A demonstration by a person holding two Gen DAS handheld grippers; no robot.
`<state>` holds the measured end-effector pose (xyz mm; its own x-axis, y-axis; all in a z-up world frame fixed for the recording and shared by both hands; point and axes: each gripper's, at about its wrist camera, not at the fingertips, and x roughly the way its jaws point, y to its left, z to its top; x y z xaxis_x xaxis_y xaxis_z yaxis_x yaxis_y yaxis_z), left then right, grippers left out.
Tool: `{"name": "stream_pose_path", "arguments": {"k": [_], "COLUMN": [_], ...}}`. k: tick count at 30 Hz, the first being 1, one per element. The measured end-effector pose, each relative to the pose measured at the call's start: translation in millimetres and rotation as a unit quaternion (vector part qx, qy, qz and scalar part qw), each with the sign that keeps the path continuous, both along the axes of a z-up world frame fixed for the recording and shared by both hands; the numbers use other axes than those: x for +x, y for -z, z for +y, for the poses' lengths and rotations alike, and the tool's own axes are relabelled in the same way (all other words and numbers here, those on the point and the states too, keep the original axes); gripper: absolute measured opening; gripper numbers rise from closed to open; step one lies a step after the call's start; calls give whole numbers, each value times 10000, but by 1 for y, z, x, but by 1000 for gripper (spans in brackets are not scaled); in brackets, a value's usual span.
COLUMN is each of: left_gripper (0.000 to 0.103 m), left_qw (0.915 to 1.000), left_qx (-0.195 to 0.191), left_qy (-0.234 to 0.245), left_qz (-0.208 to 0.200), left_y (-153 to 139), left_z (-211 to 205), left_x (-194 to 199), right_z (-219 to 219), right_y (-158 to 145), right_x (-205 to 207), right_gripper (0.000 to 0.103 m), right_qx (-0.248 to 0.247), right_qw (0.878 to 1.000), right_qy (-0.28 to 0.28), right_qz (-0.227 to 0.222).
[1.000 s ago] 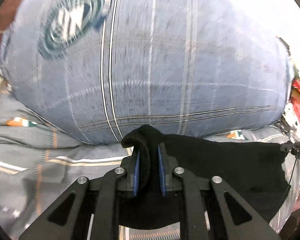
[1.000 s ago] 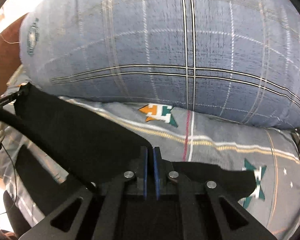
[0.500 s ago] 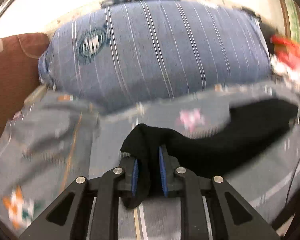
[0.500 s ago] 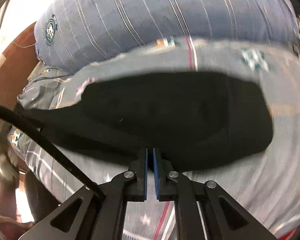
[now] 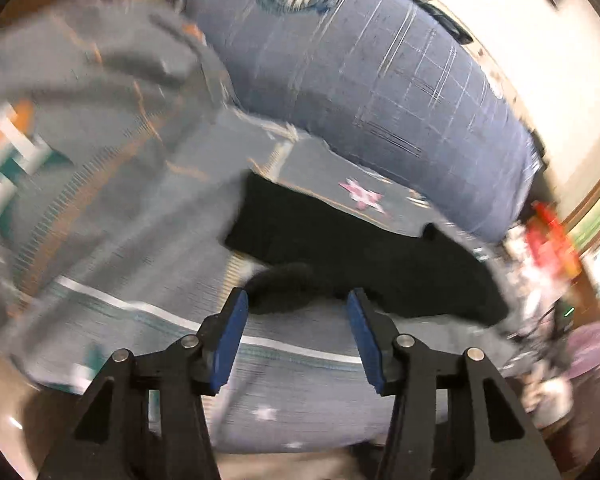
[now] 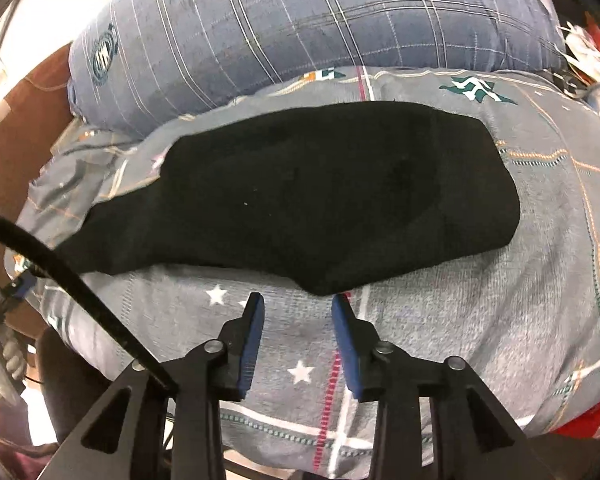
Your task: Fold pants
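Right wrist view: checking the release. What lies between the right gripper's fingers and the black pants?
Only a narrow strip of the grey patterned bedspread. The right gripper, opening, holds nothing; the black pants lie just beyond its fingers.

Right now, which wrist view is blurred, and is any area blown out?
Left wrist: heavy motion smear across the grey bedspread and blue checked pillow, wall at top right blown out white; black pants soft-edged. Right wrist: sharp, pants crisp, only fisheye bending and a small bright patch top left.

Left tool [image 5: 296, 308] jaws opening; a rolled edge of the black pants [image 5: 352, 248] between them, pads clear; pants flat on the patterned bedspread [image 5: 112, 200]; view blurred.
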<state>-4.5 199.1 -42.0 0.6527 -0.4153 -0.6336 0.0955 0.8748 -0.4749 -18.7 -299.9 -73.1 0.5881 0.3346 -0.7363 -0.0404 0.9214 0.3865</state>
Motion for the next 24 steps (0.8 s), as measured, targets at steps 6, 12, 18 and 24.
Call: {"name": "stream_pose_path", "arguments": {"k": [6, 12, 18, 24], "left_gripper": [63, 71, 73, 9], "left_qw": [9844, 9613, 9457, 9696], "left_qx": [-1651, -2632, -3044, -1968], "left_qy": [275, 446, 434, 104], "left_qz": [535, 685, 1052, 1448], "left_y": [24, 38, 59, 54], "left_z": [4, 30, 21, -4], "left_x": [26, 27, 45, 66], "right_z": [7, 8, 7, 9], "right_y": [8, 22, 28, 28], "right_x": [-7, -4, 0, 0], "right_gripper": [38, 39, 41, 41], "right_qx": [129, 251, 357, 308], "right_qw": [9999, 9996, 9993, 9995], "right_qy": [-24, -48, -19, -22], "right_qz": [41, 131, 103, 63]}}
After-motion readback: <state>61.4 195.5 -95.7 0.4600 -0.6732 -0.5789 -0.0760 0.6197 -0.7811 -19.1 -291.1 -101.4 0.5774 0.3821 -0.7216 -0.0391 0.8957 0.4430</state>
